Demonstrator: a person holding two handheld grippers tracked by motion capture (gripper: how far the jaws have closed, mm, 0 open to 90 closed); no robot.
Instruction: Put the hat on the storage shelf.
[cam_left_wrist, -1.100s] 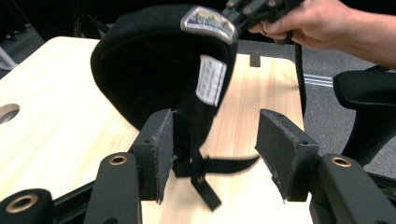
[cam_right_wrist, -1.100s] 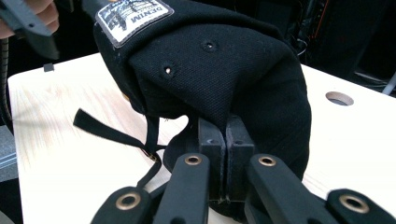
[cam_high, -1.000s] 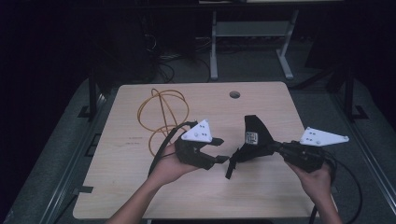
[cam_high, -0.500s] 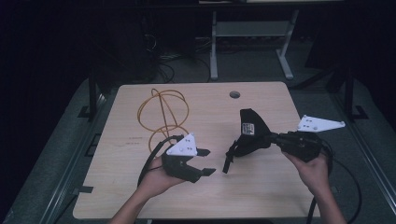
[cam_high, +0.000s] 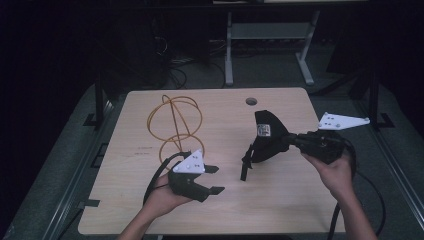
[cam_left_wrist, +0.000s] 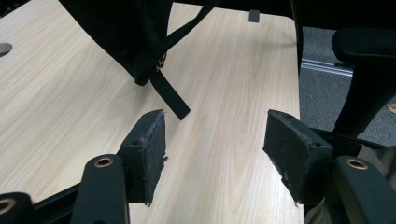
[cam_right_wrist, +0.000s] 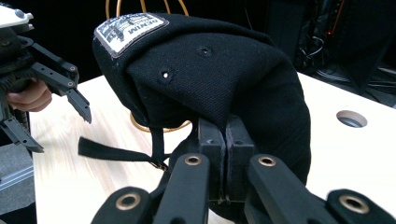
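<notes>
The right gripper (cam_high: 282, 142) is clamped on the rim of a black denim cap with a white sewn label (cam_high: 267, 137), holding it above the middle of the light wooden desk (cam_high: 300, 200). The cap's black strap (cam_high: 246, 165) hangs down from it, its long axis near vertical. The left gripper (cam_high: 212, 179), low at the near left, has just been opening its jaws; they stand moderately wide with nothing between them. The strap lies right of it and slightly farther, so the left hand is the free one nearer that loose end. The left gripper view shows the strap's tip (cam_left_wrist: 170, 95) dangling just beyond the pads (cam_left_wrist: 152, 147); the right gripper view shows the label's lettering (cam_right_wrist: 128, 25) and the orange wire sphere stand (cam_right_wrist: 159, 125) behind.
</notes>
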